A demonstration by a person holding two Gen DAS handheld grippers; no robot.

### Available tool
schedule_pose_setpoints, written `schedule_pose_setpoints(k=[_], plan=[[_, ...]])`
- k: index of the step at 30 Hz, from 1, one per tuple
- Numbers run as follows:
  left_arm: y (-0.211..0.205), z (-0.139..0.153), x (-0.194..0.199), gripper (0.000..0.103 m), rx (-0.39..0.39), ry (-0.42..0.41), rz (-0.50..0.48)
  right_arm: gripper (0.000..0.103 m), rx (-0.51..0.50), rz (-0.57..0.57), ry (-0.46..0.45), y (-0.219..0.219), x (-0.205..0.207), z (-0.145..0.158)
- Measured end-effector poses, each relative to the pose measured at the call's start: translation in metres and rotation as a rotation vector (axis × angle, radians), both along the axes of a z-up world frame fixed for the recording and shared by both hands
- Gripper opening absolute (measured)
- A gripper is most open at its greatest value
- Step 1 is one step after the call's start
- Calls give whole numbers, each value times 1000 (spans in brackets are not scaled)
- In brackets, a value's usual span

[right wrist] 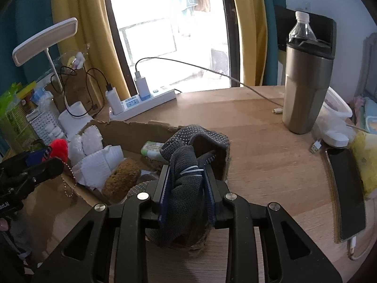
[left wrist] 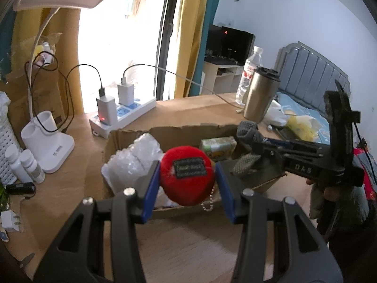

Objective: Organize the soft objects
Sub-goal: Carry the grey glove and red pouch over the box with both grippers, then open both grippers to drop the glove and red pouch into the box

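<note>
The left gripper (left wrist: 187, 182) is clamping a red plush ball (left wrist: 187, 175) between its blue pads, holding it just above the near edge of the cardboard box (left wrist: 132, 136). The plush is bulging slightly around the pads, so it looks light and squashy; a grip across its middle should be holding well, while the bead chain (left wrist: 208, 202) dangling beneath it could be snagging on the box's torn rim. The right gripper (right wrist: 187, 188) is closed narrowly on a grey knitted glove (right wrist: 186, 165), which is drooping limply over the box's right-hand corner. Being floppy, the glove probably needs pinching at its bunched centre. Inside the box are lying bubble wrap (left wrist: 139, 155), a tissue pack (left wrist: 218, 147) and a brown plush (right wrist: 122, 178).
</note>
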State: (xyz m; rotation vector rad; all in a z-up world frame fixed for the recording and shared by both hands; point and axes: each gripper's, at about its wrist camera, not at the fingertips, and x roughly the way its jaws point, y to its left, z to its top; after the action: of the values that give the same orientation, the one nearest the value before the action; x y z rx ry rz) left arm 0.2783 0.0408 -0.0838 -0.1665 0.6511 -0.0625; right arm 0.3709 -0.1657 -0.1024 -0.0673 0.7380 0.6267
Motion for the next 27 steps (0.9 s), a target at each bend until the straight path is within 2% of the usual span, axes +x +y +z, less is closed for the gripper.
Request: schedule_pose_setpoints(k=[1, 3, 4, 7, 17, 27], plan=[[-1, 0, 1, 48, 1, 1, -3, 39, 5, -3, -24, -2, -3, 4], [-4, 0, 3, 48, 3, 1, -9, 56, 23, 2, -66, -6, -7, 11], [-4, -1, 4, 48, 3, 2, -10, 57, 24, 0, -79, -7, -8, 13], [-8, -2, 7, 48, 5, 6, -15, 59, 6, -20, -94, -10, -4, 12], [-21, -8, 21, 48, 14, 27, -28, 60, -23, -44, 16, -17, 17, -23], [-32, -17, 37, 49, 44, 45, -20, 62, 23, -28, 6, -28, 17, -20]])
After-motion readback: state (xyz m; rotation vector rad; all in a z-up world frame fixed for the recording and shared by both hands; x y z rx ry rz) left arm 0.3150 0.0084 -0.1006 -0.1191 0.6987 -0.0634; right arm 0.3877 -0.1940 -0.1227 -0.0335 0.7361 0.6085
